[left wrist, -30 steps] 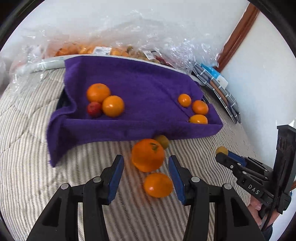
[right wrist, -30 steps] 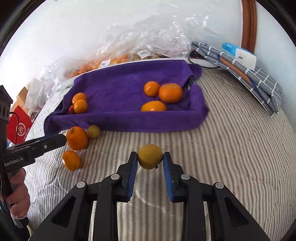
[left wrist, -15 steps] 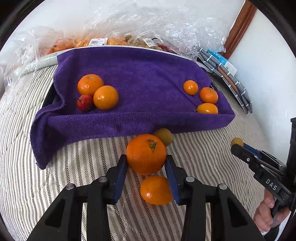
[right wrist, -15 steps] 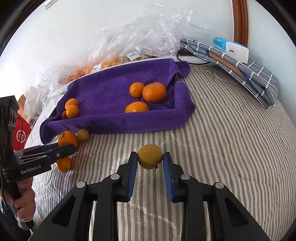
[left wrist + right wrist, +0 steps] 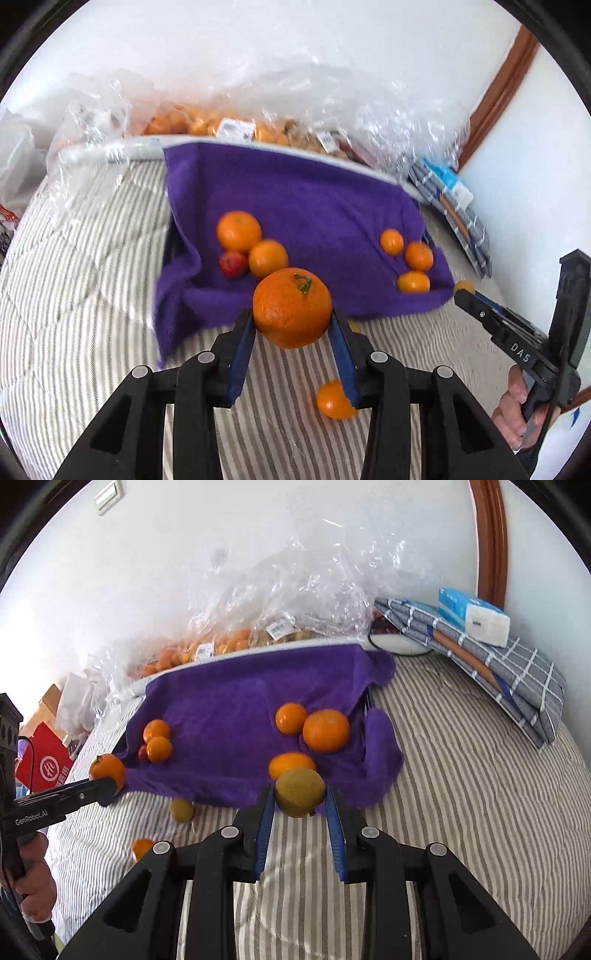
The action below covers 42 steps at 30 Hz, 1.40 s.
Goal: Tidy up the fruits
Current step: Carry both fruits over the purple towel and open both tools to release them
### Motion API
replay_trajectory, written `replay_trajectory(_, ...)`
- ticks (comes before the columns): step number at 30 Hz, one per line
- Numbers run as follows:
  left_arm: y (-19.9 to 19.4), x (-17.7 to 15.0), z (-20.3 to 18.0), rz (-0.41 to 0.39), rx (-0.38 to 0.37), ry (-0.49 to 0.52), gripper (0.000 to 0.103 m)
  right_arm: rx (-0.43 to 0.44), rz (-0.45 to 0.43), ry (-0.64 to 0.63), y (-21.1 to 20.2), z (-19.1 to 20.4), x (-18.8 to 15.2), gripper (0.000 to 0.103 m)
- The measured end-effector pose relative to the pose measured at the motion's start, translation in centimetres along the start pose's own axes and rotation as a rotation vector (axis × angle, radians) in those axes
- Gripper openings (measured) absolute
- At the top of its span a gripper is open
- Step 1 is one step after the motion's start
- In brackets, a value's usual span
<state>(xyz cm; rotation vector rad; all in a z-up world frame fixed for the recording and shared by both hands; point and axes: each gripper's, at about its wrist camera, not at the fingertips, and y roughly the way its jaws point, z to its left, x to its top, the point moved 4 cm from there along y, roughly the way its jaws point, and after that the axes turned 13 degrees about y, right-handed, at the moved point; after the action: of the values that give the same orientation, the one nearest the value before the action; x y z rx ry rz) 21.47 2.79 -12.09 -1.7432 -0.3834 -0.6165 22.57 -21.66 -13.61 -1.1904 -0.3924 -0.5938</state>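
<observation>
Two tools at work, each carrying one fruit; contents listed near to far.

- Left tool (image 5: 291, 328): blue pads pinching a large orange (image 5: 291, 308), stem up, lifted clear of the bed. Its jaws have just been closing, with this orange between them.
- Right tool (image 5: 300, 805): pads pressed against a yellow-green fruit (image 5: 300, 792), held above the near edge of the towel.
- A hand (image 5: 35, 882) grips the left tool's handle at the frame's left edge.
- Striped bedcover (image 5: 461, 812): grey and white, carrying everything below.
- Small orange (image 5: 334, 400) loose on the bedcover, just under the left tool's right finger.
- Second yellow-green fruit (image 5: 181, 809) loose on the bedcover, just beside the towel's near edge.
- Purple towel (image 5: 314, 199): draped over a tray, edges raised.
- Left group on the towel: two oranges touching (image 5: 239, 230) (image 5: 267, 258), with a small red fruit (image 5: 232, 264) against them.
- Right group on the towel: three oranges (image 5: 326, 730) (image 5: 291, 718) (image 5: 291, 764) close together, well apart from the left group.
- Clear plastic bags (image 5: 295, 602) behind the tray, against the wall, with more orange fruit and price labels inside.
- Folded grey checked cloth (image 5: 517, 679) at the far right of the bed, a blue-and-white tissue pack (image 5: 472, 614) on top.
- Red bag (image 5: 48, 764) at the far left, beyond the bed's edge.
</observation>
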Motion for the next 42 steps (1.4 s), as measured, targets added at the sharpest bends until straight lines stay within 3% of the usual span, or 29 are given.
replay_trajectory(9, 1.4, 5.0, 0.7, -0.052, 0.008, 0.015, 0.039, 0.038, -0.006, -0.073, 2.9, 3.0, 2.8, 0.028)
replay_trajectory(18, 5.9, 8.0, 0.4, -0.024, 0.016, 0.064, 0.039, 0.055, 0.062, -0.142, 7.2, 5.0, 2.6, 0.028)
replay_trajectory(33, 10.4, 7.4, 0.4, 0.093, -0.038, 0.091, 0.039, 0.037, 0.099, -0.165, 9.0, 4.8, 2.3, 0.028)
replay_trajectory(42, 10.3, 6.9, -0.7, 0.092, -0.018, 0.144, 0.039, 0.026, 0.101, -0.173, 8.7, 4.7, 2.3, 0.029)
